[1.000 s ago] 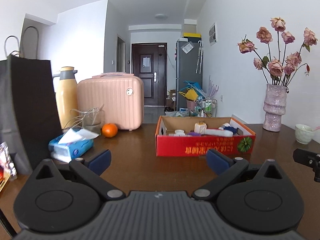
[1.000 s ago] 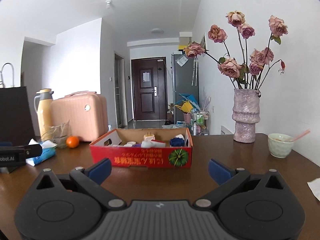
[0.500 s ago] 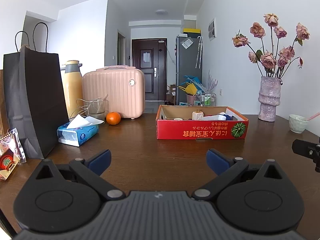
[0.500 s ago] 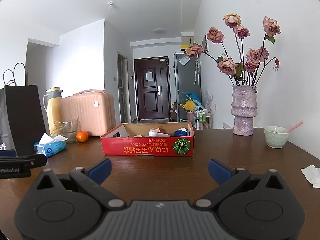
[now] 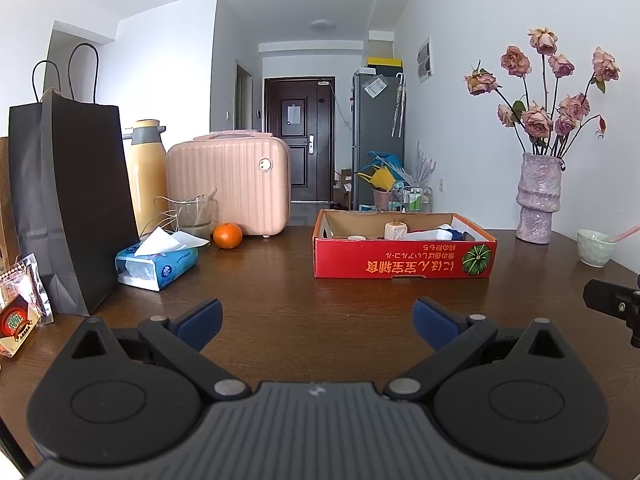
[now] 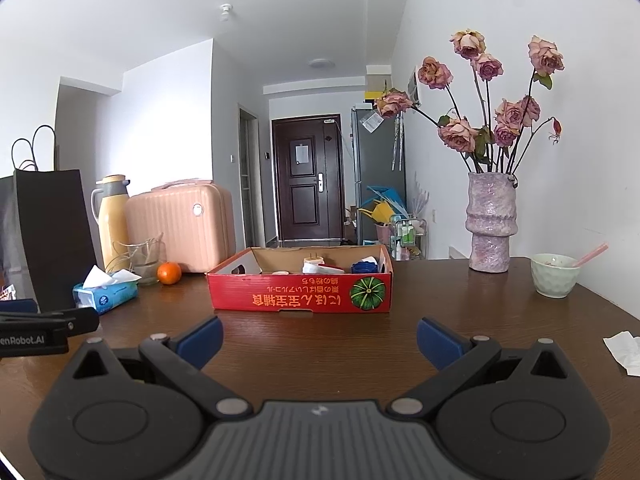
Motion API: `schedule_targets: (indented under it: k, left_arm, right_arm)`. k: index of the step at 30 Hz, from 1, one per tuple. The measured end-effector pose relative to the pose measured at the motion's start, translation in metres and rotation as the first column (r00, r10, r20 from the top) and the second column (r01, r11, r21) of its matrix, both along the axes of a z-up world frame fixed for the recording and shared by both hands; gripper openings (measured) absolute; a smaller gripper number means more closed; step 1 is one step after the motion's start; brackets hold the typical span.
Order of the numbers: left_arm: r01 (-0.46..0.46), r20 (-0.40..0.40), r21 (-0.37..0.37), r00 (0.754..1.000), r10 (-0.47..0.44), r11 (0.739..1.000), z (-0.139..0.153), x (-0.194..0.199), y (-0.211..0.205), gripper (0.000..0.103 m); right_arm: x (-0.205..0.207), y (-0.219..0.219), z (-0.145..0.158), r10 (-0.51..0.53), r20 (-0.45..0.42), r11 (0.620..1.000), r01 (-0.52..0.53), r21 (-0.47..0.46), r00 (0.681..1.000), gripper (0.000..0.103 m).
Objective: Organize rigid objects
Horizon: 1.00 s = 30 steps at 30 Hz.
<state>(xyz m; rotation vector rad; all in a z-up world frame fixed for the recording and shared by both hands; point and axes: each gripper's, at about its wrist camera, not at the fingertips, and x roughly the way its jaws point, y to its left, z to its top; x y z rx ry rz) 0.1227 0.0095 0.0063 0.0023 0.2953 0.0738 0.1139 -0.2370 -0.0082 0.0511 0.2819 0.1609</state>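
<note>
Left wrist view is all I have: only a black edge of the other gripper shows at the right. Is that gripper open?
Observer: Yes, the right gripper is open, jaws wide apart, holding nothing.
Operator: Anything right of the bowl?
Observer: A crumpled white tissue lies right of the green bowl, nearer the camera.
Operator: Is that gripper at the box?
Observer: No, bare table separates its fingertips from the red box.
</note>
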Motion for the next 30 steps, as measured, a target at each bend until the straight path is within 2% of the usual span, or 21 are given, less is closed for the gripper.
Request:
schedule_targets:
  k: [30]
  left_arm:
    - [-0.002, -0.009, -0.017, 1.000, 0.002, 1.000, -0.0065, 0.0037, 0.0039, 0.103]
  right_arm:
    - [0.0027, 0.0051, -0.0042, -0.001, -0.013, 1.000, 0.001, -0.010, 1.000, 0.103]
